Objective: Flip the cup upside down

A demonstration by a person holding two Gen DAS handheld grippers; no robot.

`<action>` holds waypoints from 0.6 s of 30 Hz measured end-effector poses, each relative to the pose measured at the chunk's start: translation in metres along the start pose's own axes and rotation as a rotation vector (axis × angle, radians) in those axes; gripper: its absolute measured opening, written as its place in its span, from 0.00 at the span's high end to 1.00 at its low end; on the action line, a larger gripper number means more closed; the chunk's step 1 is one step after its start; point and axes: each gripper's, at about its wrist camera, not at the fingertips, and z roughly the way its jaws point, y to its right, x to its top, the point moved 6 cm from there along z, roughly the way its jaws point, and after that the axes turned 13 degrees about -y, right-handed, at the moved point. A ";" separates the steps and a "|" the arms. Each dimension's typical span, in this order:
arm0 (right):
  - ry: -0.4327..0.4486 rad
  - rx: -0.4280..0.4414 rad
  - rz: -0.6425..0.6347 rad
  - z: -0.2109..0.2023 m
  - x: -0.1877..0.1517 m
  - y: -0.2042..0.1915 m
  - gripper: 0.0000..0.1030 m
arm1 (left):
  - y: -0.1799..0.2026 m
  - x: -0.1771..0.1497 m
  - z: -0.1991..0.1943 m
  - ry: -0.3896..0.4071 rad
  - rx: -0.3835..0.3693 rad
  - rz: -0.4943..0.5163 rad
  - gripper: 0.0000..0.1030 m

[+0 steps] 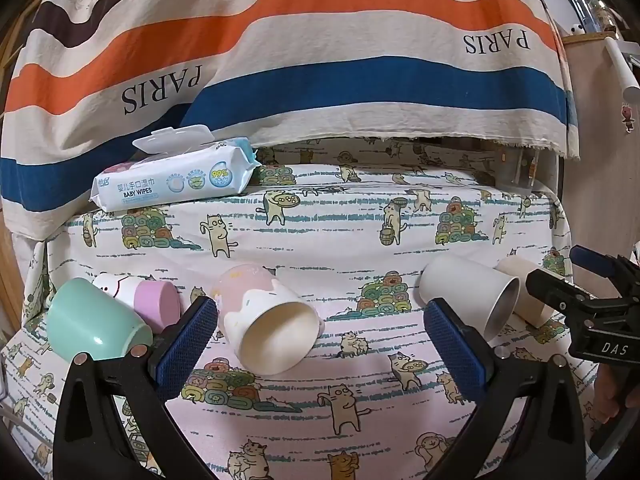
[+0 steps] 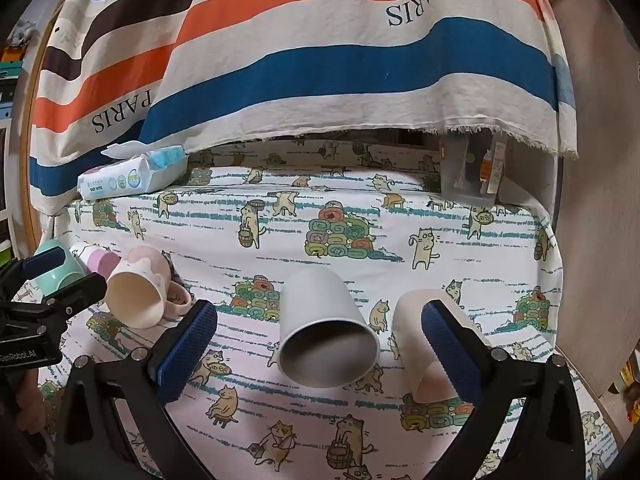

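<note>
Several cups lie on their sides on a cat-print cloth. A pink-and-white mug [image 1: 264, 320] lies mouth toward me between the fingers of my open left gripper [image 1: 320, 344]; it also shows in the right wrist view [image 2: 138, 292]. A grey-white cup [image 2: 326, 328] lies mouth toward me between the fingers of my open right gripper [image 2: 318, 348]; it also shows in the left wrist view [image 1: 470, 296]. A cream cup [image 2: 420, 336] lies behind the right finger. A mint cup [image 1: 90, 320] and a purple-and-white cup [image 1: 140, 296] lie at the left.
A pack of baby wipes [image 1: 176, 180] lies at the back left, under a hanging striped cloth [image 1: 320, 60]. A clear box [image 2: 472, 168] stands at the back right. A beige wall panel [image 2: 592, 160] bounds the right side. The right gripper shows at the left wrist view's right edge [image 1: 580, 304].
</note>
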 end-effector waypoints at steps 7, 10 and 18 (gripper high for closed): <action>-0.001 0.000 0.000 -0.001 0.001 0.000 0.00 | 0.004 -0.002 0.000 0.000 -0.004 0.002 0.01; -0.003 -0.002 0.001 0.001 0.000 0.001 0.00 | 0.006 -0.001 0.000 0.000 -0.004 0.003 0.00; -0.003 -0.002 0.002 0.000 0.000 0.001 0.00 | 0.004 0.000 0.000 0.001 -0.001 -0.001 0.00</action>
